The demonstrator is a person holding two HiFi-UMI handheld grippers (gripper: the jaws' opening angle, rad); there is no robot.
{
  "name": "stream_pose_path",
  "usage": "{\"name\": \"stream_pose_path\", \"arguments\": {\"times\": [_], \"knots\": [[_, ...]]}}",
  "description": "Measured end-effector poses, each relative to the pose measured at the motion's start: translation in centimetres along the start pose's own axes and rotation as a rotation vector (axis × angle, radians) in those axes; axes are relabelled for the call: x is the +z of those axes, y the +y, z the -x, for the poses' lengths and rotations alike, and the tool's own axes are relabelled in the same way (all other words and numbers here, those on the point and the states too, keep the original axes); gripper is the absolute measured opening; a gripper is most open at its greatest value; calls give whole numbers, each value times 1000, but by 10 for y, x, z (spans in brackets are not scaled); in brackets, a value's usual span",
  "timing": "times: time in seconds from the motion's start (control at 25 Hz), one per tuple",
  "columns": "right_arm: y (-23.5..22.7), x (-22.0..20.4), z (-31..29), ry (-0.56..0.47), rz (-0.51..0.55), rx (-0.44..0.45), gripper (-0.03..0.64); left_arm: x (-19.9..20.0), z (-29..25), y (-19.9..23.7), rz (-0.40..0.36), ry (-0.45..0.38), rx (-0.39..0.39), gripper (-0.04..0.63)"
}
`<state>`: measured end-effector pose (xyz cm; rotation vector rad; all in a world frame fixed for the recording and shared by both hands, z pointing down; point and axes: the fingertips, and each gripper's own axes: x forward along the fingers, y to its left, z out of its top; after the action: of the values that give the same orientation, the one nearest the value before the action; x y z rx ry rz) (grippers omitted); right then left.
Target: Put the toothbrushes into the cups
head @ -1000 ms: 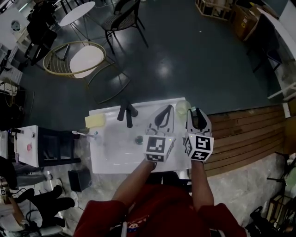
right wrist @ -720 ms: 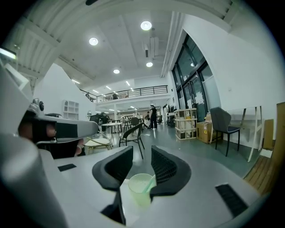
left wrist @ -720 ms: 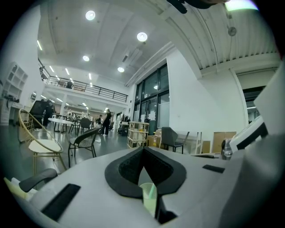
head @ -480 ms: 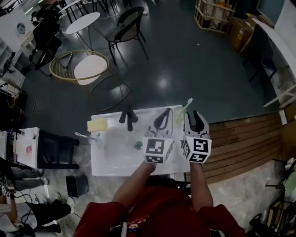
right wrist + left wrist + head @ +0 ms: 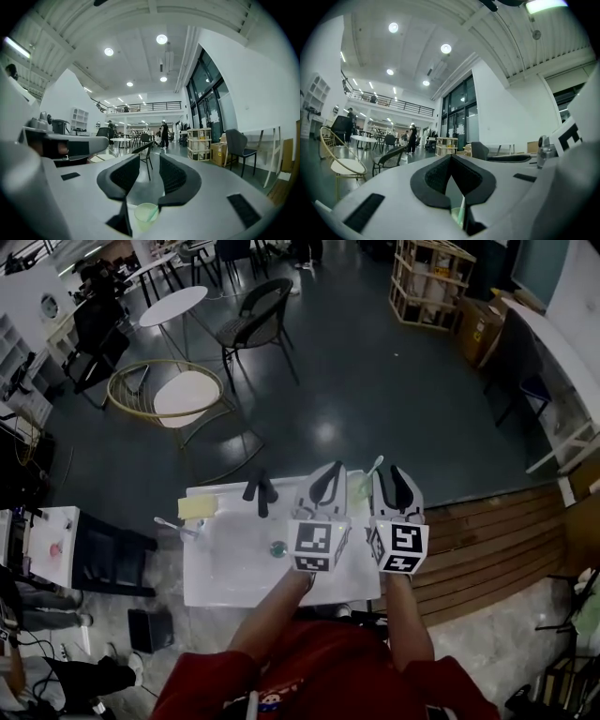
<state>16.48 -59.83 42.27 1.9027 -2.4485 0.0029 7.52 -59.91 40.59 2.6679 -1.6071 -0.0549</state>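
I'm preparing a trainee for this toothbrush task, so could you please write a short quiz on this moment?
1. True or false: the jaws of the right gripper are apart, with nothing between them.
2. Where does the green cup with a toothbrush in it stand? A) between the left gripper and the right gripper; B) left of the faucet; C) on the floor.
3. Fill in: on the sink rim, left of the black faucet, lies a ____.

Key: 1 true; 2 A; 3 yellow sponge.
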Motion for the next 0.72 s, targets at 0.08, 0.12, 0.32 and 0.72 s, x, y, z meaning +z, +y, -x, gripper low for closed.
{"name": "stream_pose_path", "arguments": {"times": [0.08,0.12,0.32,0.72], "knots": [[2,7,0,-12,16,10,126,3,0,1,-7,-14,1,28],[3,11,-1,-18,21,12,126,5,0,3,-9,-20,3,28],[6,21,0,-40,28,23,124,9,2,9,-8,-26,14,28],[12,31,1,-71,28,34,98,12,2,8,-7,-27,9,28]]}}
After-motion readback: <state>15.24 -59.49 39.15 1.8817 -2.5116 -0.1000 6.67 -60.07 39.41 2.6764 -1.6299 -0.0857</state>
